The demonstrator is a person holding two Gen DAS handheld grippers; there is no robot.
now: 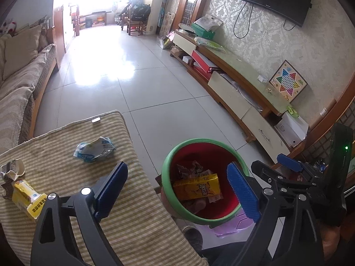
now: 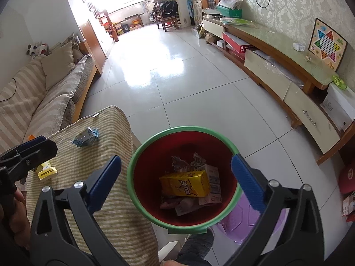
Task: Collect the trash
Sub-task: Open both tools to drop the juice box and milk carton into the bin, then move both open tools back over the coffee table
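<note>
Inside red bin [image 2: 155, 146], yellow carton [image 2: 185, 182] lies flat, crosswise.

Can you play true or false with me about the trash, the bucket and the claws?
1. The yellow carton lies inside the red bin. True.
2. Both claws are clamped on trash. False: the left claw and the right claw are open, with nothing held.
3. A crumpled blue wrapper lies on the striped cloth. True.
4. The bin has a blue rim. False: its rim is green.
5. All the trash is in the bin. False: the blue wrapper and a yellow packet lie on the cloth.
</note>
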